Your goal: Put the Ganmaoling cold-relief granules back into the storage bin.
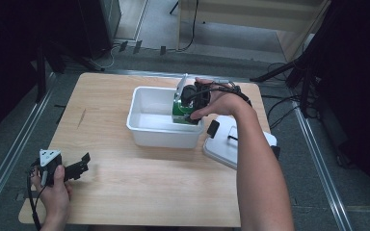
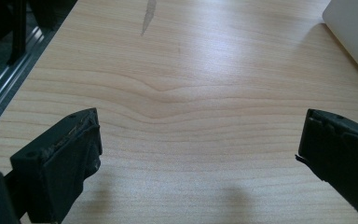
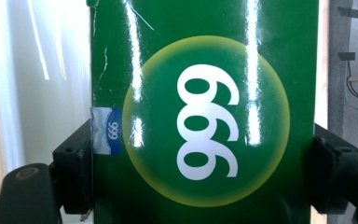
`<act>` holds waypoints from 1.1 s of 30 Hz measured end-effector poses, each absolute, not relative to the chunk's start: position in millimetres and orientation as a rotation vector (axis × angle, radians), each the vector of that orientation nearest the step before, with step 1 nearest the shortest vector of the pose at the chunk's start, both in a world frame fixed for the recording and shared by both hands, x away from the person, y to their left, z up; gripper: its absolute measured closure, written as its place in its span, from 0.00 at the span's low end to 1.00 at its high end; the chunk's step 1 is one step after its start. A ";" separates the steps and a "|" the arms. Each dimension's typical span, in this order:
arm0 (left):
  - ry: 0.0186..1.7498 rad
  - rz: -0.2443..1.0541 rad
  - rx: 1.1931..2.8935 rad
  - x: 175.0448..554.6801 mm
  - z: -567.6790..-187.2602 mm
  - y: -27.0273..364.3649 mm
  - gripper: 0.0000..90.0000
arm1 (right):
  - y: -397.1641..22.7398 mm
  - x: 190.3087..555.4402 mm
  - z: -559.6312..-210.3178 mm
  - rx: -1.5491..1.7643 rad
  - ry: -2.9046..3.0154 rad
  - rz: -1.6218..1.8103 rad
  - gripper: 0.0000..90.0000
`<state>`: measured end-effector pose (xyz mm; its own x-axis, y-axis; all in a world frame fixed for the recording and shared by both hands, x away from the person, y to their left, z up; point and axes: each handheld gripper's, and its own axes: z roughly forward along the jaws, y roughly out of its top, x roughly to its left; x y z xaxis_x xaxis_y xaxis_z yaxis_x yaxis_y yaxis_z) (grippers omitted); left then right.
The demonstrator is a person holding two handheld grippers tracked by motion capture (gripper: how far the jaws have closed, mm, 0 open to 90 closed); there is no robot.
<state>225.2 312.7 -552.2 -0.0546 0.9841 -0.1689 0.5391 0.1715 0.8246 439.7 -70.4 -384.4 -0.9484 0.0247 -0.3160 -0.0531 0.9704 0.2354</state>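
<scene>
1. High view: the right gripper [image 1: 191, 107] held a green box [image 1: 179, 111] at the right end of the white bin [image 1: 144, 126], low inside it but seemingly not yet released; the lid [image 1: 221, 144] lay beside the bin, so closing appeared left to do.
2. Left gripper view: the left gripper [image 2: 198, 154] stood wide open and empty over the table [image 2: 191, 70].
3. Right gripper view: the jaws pressed both sides of the green box.

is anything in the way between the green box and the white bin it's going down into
Nothing visible blocks it. The right gripper holds the green box at the right end of the white bin, whose inside looks bare. The bin's lid lies off on the table, to the bin's right.
</scene>
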 end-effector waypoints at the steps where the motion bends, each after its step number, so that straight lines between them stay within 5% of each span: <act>1: 1.697 0.749 1.462 225.2 -552.3 312.6 0.00 | -70.6 440.1 -387.4 -0.032 2.800 0.338 0.17; 33: 1.692 0.751 1.466 225.0 -552.3 312.2 0.00 | -57.8 452.9 -434.7 -0.004 2.934 0.181 0.17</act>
